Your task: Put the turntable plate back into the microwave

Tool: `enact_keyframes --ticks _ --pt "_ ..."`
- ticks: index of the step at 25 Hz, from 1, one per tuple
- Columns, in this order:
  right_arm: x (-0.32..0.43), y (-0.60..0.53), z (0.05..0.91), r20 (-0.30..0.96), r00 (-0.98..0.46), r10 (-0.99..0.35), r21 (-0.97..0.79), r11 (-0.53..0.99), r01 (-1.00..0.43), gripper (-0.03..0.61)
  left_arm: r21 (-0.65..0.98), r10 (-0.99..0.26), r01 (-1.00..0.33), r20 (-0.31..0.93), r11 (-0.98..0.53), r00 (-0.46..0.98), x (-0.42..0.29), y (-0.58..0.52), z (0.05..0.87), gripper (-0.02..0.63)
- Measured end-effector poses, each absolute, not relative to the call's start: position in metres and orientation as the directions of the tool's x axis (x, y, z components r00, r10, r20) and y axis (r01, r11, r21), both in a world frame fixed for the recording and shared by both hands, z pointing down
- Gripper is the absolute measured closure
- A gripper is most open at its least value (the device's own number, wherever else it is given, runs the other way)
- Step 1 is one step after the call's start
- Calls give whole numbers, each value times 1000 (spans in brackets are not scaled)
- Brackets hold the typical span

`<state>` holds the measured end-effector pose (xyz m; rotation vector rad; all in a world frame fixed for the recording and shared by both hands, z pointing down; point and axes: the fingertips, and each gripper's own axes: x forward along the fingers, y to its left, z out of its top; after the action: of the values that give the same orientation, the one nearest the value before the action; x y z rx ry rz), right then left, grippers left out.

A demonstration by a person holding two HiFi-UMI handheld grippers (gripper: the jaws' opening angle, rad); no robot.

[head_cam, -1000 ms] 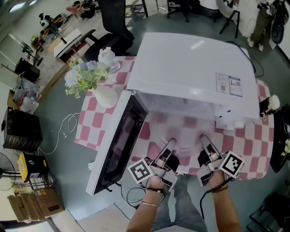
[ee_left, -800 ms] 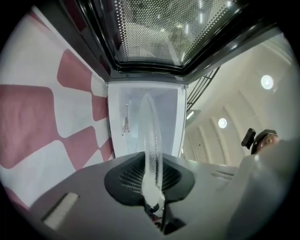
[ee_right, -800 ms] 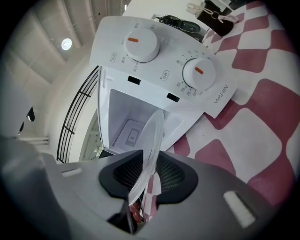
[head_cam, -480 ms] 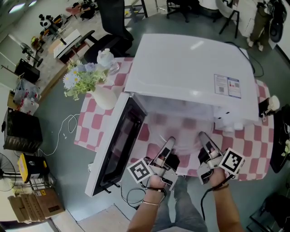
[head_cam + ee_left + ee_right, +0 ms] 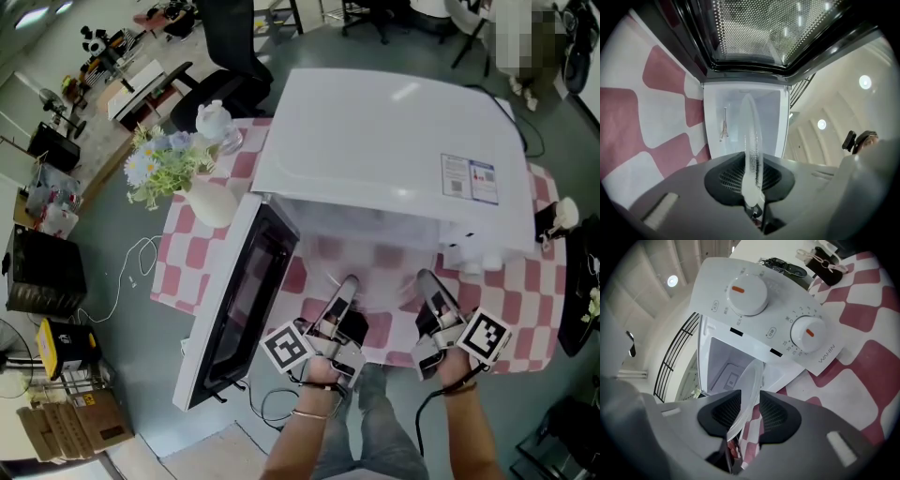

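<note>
While my left gripper (image 5: 345,292) clamps its jaws on one rim of the glass turntable plate (image 5: 752,136), my right gripper (image 5: 427,286) clamps the opposite rim, before the open microwave (image 5: 394,141).

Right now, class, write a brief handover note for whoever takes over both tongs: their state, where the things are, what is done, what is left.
Left tongs: shut on the rim of the glass turntable plate.
Right tongs: shut on the plate's other side.
Where: the plate hangs between both tongs at the mouth of the microwave. The door is swung wide open on the left.
Done: plate lifted and brought to the opening.
Left: slide it in, seat it on the cavity floor, release both tongs and withdraw.
</note>
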<state>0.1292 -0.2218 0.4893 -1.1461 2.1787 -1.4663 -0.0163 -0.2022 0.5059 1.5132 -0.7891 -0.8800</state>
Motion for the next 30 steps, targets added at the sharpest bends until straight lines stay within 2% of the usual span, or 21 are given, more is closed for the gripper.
enact_keyframes --ticks 9,14,18,20,23,30 --pt "136 -201 490 259 -625 -736 -828 164 -537 468 994 -879 9 -97 -105 466 -20 -211 508 583" --pt "154 -181 510 390 -548 -739 -724 121 -679 470 994 -881 21 -107 -110 460 -17 -217 508 583" --pt "156 -171 514 453 -507 -733 -610 159 -776 477 994 -888 23 -108 -109 448 -16 -220 507 583" --pt "155 -167 514 473 -491 -732 -566 175 -806 491 994 -892 11 -105 -111 439 -14 -222 507 583" --pt "155 -165 514 495 -457 -739 -510 179 -841 548 995 -900 -6 -90 -102 426 -13 -225 509 583" --pt "153 -154 525 545 -437 -716 -451 189 -872 569 996 -913 -19 -69 -84 402 -13 -230 515 582"
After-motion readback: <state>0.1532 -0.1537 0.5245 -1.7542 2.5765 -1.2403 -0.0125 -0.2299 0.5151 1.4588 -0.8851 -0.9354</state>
